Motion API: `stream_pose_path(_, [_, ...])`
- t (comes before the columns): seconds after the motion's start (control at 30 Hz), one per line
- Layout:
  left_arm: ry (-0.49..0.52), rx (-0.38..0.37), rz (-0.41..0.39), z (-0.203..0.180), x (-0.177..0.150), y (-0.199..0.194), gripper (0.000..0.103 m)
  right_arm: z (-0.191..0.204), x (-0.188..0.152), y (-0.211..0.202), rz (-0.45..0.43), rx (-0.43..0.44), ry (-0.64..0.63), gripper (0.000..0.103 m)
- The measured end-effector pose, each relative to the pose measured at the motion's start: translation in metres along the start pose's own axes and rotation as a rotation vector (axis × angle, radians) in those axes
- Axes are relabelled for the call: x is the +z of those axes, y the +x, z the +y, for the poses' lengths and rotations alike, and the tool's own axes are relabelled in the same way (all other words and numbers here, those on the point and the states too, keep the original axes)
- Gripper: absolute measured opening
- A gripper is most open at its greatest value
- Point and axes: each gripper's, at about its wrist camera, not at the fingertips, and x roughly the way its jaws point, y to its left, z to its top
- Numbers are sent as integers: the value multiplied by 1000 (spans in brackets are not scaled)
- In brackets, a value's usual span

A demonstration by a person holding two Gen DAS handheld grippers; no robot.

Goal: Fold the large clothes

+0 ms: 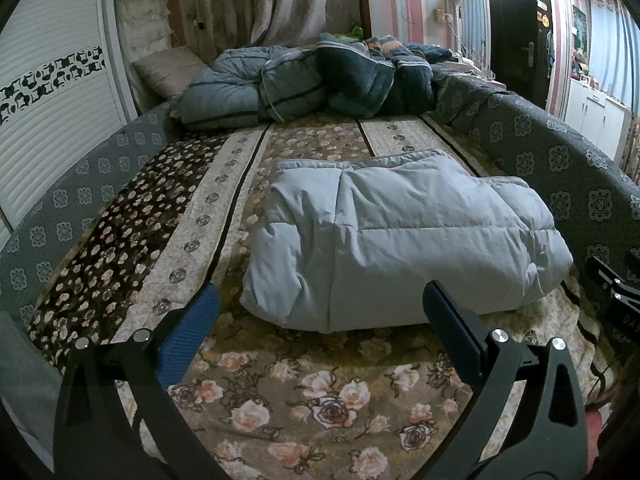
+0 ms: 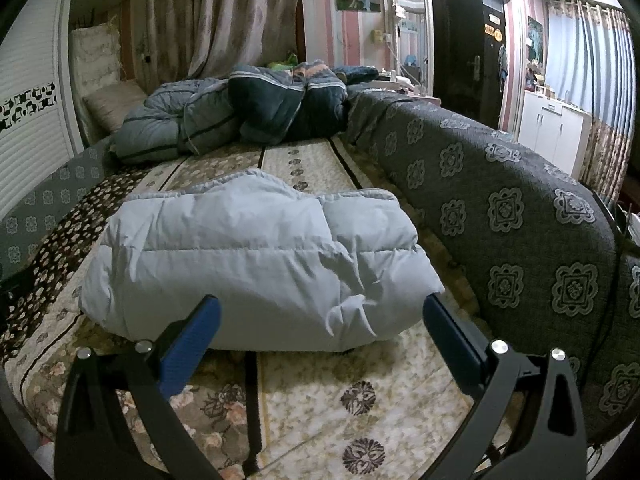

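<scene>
A pale blue puffy jacket [image 1: 384, 236] lies folded into a thick bundle on the floral bed cover [image 1: 304, 392]. It also shows in the right wrist view [image 2: 256, 264], with a loose drawstring at its near right corner. My left gripper [image 1: 320, 300] is open and empty, just in front of the bundle's near edge. My right gripper [image 2: 320, 308] is open and empty, its fingertips at the bundle's near edge. Part of the right gripper's black frame [image 1: 616, 292] shows at the right edge of the left wrist view.
A heap of dark blue and grey quilts [image 1: 312, 80] lies at the far end of the bed. A grey patterned padded side [image 2: 500, 216] runs along the right. A white wardrobe [image 1: 48, 120] stands left, a dark door [image 2: 464, 52] and white cabinet [image 2: 556, 132] far right.
</scene>
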Motion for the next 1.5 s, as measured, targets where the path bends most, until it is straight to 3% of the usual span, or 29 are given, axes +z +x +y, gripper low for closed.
stream_pose_path(1.5, [9,5,9,-6,-1,1,100,0,-7,1,10,6,6,101])
